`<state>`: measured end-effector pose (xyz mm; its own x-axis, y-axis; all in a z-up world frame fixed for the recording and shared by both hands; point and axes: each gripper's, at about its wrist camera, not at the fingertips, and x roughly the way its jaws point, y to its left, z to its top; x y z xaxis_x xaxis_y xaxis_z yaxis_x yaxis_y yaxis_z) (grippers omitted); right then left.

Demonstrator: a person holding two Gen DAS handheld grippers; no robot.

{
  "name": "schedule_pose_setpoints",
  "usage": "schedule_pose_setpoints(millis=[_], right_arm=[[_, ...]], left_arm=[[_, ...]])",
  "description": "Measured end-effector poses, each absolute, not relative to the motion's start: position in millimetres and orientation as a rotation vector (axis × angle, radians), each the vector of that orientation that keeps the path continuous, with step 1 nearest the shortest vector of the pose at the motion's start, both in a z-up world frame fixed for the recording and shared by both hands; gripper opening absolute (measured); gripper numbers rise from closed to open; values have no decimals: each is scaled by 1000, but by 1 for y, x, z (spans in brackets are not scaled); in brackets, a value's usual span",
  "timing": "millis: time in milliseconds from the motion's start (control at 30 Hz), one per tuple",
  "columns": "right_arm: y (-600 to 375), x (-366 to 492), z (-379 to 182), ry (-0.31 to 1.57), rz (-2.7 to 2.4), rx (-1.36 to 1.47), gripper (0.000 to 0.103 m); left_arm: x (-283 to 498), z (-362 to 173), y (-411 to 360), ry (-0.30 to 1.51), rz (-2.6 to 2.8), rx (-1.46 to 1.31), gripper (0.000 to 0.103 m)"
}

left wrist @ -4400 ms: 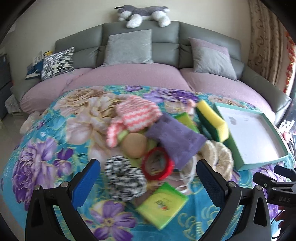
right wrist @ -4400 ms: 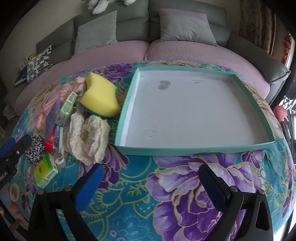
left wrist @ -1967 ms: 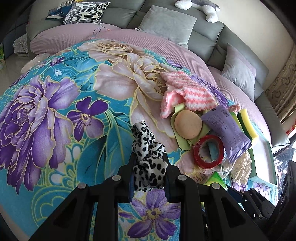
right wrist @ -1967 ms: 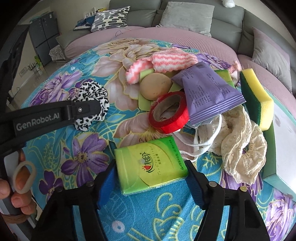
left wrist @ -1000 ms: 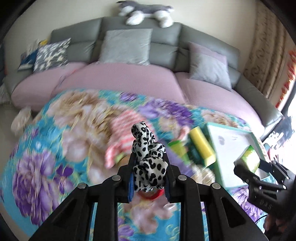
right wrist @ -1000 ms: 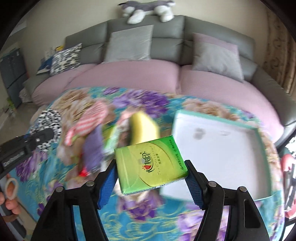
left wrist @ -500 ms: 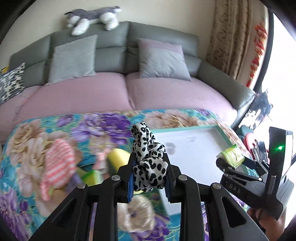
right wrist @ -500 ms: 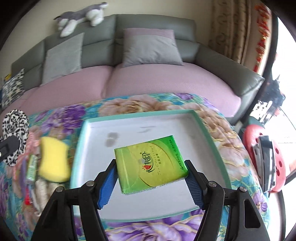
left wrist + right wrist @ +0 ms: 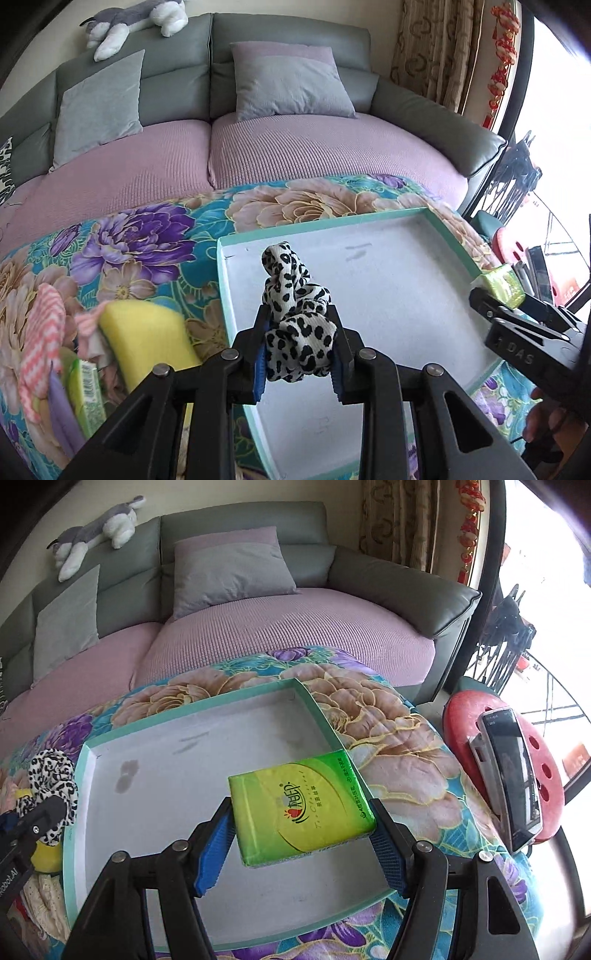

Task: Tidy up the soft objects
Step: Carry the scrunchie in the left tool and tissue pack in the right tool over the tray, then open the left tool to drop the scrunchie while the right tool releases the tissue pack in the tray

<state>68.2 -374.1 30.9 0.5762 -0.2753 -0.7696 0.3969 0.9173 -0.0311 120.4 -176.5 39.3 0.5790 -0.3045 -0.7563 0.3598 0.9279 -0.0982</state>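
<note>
Held over the teal-rimmed tray [image 9: 448, 232], presumably for dropping in: spotted scrunchie [image 9: 297, 325] pinched in left gripper [image 9: 298, 354] above its near-left part, green tissue pack [image 9: 301, 805] clamped across right gripper [image 9: 301, 840] at its right rim; both aloft.

We see a floral blanket [image 9: 155, 236], teal with purple and peach flowers, covering the surface; behind it a sofa [image 9: 295, 155] with a mauve seat. Directly on the blanket: a teal-rimmed tray [image 9: 325, 222] with a bare white floor, sitting toward the right side. Left of the tray, well clear of its rim, a pile: yellow sponge [image 9: 144, 332], pink-and-white striped cloth [image 9: 40, 332], green packet [image 9: 86, 387] beside the sponge. We also see cream lace fabric [image 9: 44, 893] at the tray's near-left corner in the right wrist view. Contact between the pile items we can't resolve.
</note>
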Motion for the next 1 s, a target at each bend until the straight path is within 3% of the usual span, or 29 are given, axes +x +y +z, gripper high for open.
schedule_pose_setpoints(millis=[500,700,833,867,967,1000], right_arm=[[-377,77,19,904,-392,156,72],[-376,80,15,921,-387,150,72],[-374,81,13,935,-387,140,73],[-373,81,13,936,-387,136,75],[-372,80,16,930,-400,123,103],[-371,79,17,924,-401,119,103]], left_arm=[[135,17,-190,886,-386,73,35],[136,15,-189,890,-383,58,48],[134,21,-184,881,-377,49,69],[134,23,-183,881,-369,49,71],[133,28,-176,874,-338,49,82],[133,28,-174,872,-328,48,85]])
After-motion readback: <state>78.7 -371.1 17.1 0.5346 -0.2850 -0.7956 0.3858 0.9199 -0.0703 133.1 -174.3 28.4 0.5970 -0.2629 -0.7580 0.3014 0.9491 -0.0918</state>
